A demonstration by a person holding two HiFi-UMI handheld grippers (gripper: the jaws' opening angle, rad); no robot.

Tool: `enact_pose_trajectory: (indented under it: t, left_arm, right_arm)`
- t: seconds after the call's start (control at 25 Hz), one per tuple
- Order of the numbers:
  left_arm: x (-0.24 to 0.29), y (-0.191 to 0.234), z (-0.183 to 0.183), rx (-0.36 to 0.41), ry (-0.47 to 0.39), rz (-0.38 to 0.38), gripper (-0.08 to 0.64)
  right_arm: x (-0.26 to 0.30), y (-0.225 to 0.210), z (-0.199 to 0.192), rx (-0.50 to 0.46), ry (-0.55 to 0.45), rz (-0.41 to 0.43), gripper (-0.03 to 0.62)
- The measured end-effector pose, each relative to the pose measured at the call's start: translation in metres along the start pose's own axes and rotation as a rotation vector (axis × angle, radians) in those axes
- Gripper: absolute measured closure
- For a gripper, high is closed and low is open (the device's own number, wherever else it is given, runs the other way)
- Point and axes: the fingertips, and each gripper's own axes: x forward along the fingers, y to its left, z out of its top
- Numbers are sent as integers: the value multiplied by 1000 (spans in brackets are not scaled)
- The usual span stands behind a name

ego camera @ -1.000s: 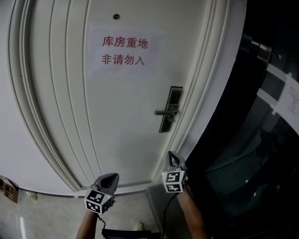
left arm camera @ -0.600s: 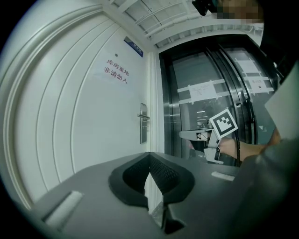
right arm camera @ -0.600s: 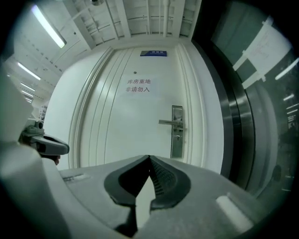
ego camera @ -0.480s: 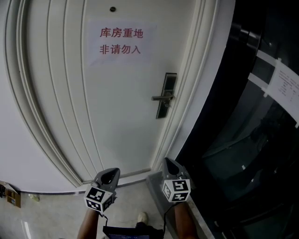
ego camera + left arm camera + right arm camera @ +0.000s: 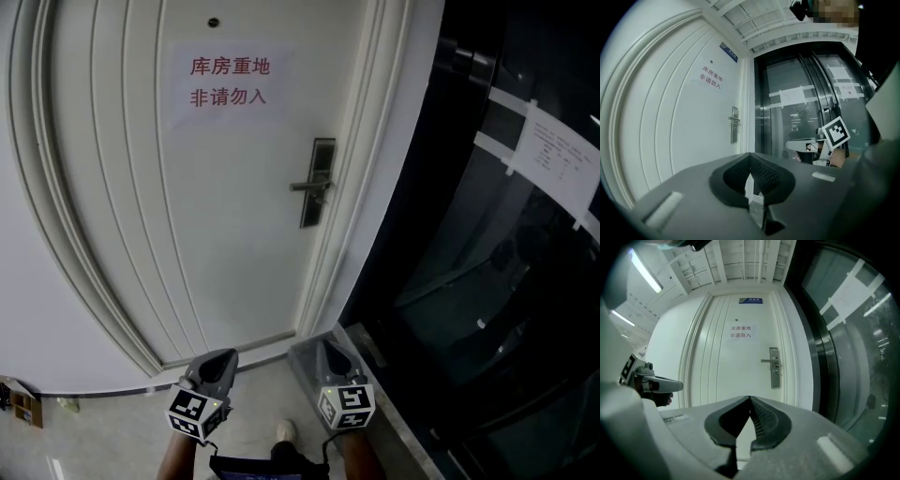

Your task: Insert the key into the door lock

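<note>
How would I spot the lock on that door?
Find the white door left of the dark glass wall. Below and right of its red-lettered notice, near the door's right edge, sits the lock plate: the only dark upright strip, with a silver lever pointing left.

Any keyhole on the dark rectangular metal lock plate (image 5: 318,178) is too small to tell; print on the white taped paper sheet (image 5: 560,157) is unreadable.

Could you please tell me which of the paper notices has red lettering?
The notice on the white door, printed in two red lines; the sheet taped to the dark glass at right shows only small print.
</note>
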Motion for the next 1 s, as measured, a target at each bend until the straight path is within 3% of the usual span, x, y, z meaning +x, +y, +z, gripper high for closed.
enact_pose_trajectory:
  t: [0.16, 0.4, 1.0]
  left_arm:
    - [-19, -9, 1, -1, -4, -3, 557]
    - [-37, -23, -1, -3, -12, -9, 557]
    - [-39, -22, 8, 5, -32, -7, 557]
  right_arm:
    - [-28, 7, -6, 36, 2, -19, 591]
    - [-61, 14, -12, 7, 3, -53, 591]
    - [-64, 19, -10, -13, 2, -45, 591]
